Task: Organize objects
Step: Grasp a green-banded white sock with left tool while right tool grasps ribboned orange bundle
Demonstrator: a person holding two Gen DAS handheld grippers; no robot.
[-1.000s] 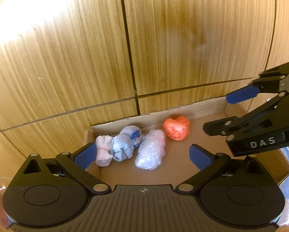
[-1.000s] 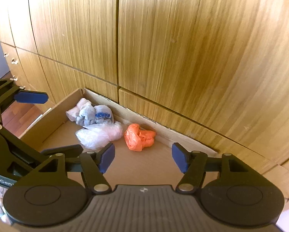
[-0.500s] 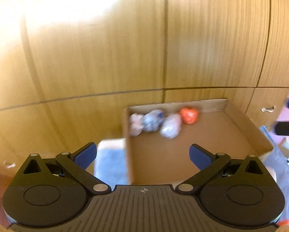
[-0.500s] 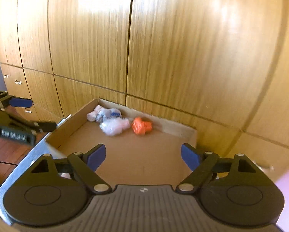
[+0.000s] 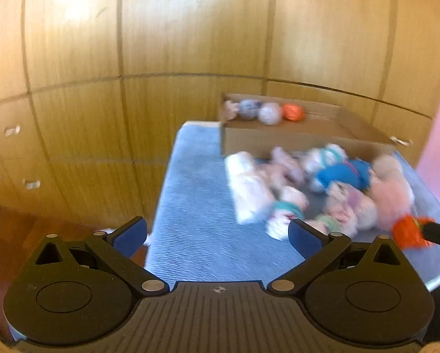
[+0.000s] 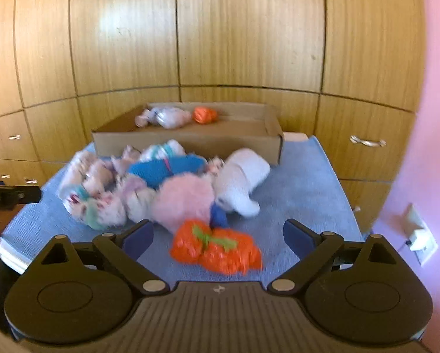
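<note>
A cardboard box (image 5: pixel 278 139) (image 6: pixel 190 144) stands at the back of a blue mat (image 5: pixel 196 206) (image 6: pixel 302 188). Inside it, along the back wall, lie several wrapped bundles, with an orange one (image 5: pixel 292 112) (image 6: pixel 205 115) at the right end. A pile of soft bundled items (image 5: pixel 322 188) (image 6: pixel 161 185) lies on the mat in front of the box, among them a pink fluffy one (image 6: pixel 184 200), a blue one (image 6: pixel 167 169) and an orange bag (image 6: pixel 220 250). My left gripper (image 5: pixel 217 234) is open and empty over the mat's left part. My right gripper (image 6: pixel 218 235) is open, just above the orange bag.
Wooden cabinet doors (image 5: pixel 190 29) (image 6: pixel 220 29) with metal handles (image 6: pixel 366 141) stand behind the mat. A pink wall (image 6: pixel 431 147) with a socket (image 6: pixel 419 232) is on the right. Wooden floor (image 5: pixel 43 229) lies to the left.
Both grippers have pulled back from inside the box to the front of the mat. The pile of bundles has come into view. Both grippers stay open and empty.
</note>
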